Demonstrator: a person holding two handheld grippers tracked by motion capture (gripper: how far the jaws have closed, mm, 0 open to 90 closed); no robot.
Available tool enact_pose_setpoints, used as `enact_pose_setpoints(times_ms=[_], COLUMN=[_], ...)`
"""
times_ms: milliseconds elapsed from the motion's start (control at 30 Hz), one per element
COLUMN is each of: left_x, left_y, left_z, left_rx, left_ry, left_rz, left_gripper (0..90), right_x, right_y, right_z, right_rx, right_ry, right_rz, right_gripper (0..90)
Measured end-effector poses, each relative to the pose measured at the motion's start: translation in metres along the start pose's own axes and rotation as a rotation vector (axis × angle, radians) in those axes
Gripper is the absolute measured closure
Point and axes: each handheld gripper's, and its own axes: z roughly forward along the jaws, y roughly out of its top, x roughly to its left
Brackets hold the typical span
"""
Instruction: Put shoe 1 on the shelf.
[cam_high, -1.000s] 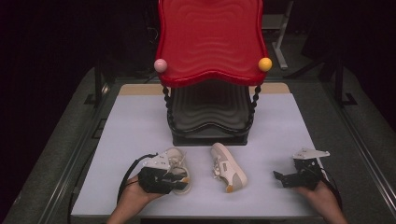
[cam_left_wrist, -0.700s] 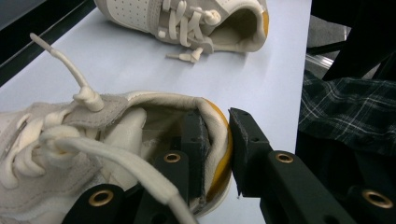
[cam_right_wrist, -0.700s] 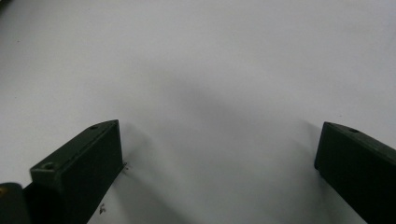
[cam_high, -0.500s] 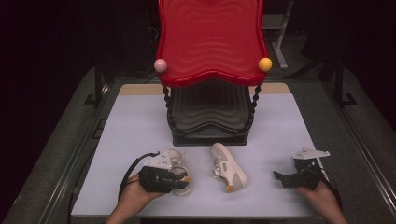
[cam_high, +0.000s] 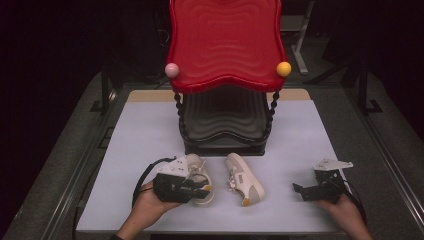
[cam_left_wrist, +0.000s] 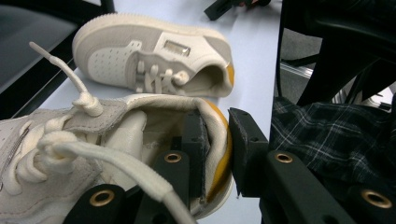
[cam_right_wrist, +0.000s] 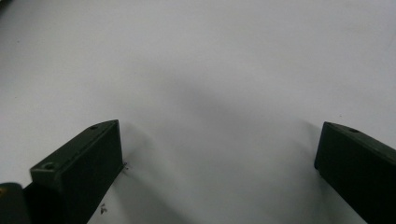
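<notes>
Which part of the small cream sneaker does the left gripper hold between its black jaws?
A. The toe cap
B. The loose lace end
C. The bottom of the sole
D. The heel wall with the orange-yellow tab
D: in the left gripper view, the left gripper has one jaw inside the small cream sneaker and the other outside, clamping its heel wall with the orange-yellow tab.
</notes>
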Motion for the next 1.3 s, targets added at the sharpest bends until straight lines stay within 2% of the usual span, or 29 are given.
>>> enact_pose_setpoints(times_ms=[133, 400, 700, 800, 833, 933, 1033, 1167, 1267, 1300], left_x=[-0.002, -0.006, -0.008, -0.008, -0.007, -0.005, 0.000, 0.003, 0.008, 0.013], left_y=[0.006, 0.029, 0.057, 0.062, 0.068, 0.075, 0.088, 0.097, 0.105, 0.108], left_z=[0.002, 0.009, 0.027, 0.029, 0.030, 0.030, 0.028, 0.027, 0.026, 0.026], left_rx=[-0.003, -0.021, 0.003, 0.005, 0.011, 0.009, 0.006, 0.005, 0.014, 0.014], left_ry=[-0.009, -0.031, -0.062, -0.065, -0.064, -0.060, -0.050, -0.043, -0.033, -0.027], left_rz=[0.013, 0.055, 0.121, 0.125, 0.140, 0.143, 0.172, 0.194, 0.213, 0.223], left_gripper=[76.9, 77.0, 77.1, 77.1, 77.1, 77.1, 77.1, 77.1, 77.1, 77.1], right_x=[0.000, 0.000, 0.000, 0.000, 0.000, 0.000, 0.000, 0.000, 0.000, 0.000], right_y=[0.000, 0.000, 0.000, 0.000, 0.000, 0.000, 0.000, 0.000, 0.000, 0.000], right_z=[0.000, 0.000, 0.000, 0.000, 0.000, 0.000, 0.000, 0.000, 0.000, 0.000], right_rx=[0.000, 0.000, -0.001, -0.002, -0.002, -0.002, -0.002, -0.002, -0.002, -0.001], right_ry=[0.000, 0.000, 0.000, 0.000, 0.000, 0.000, 0.000, 0.001, 0.000, 0.000], right_rz=[0.000, 0.001, -0.001, 0.000, 0.000, -0.001, 0.000, 0.000, 0.000, 0.000], right_gripper=[0.2, 0.2, 0.2, 0.2, 0.2, 0.2, 0.2, 0.2, 0.2, 0.2])
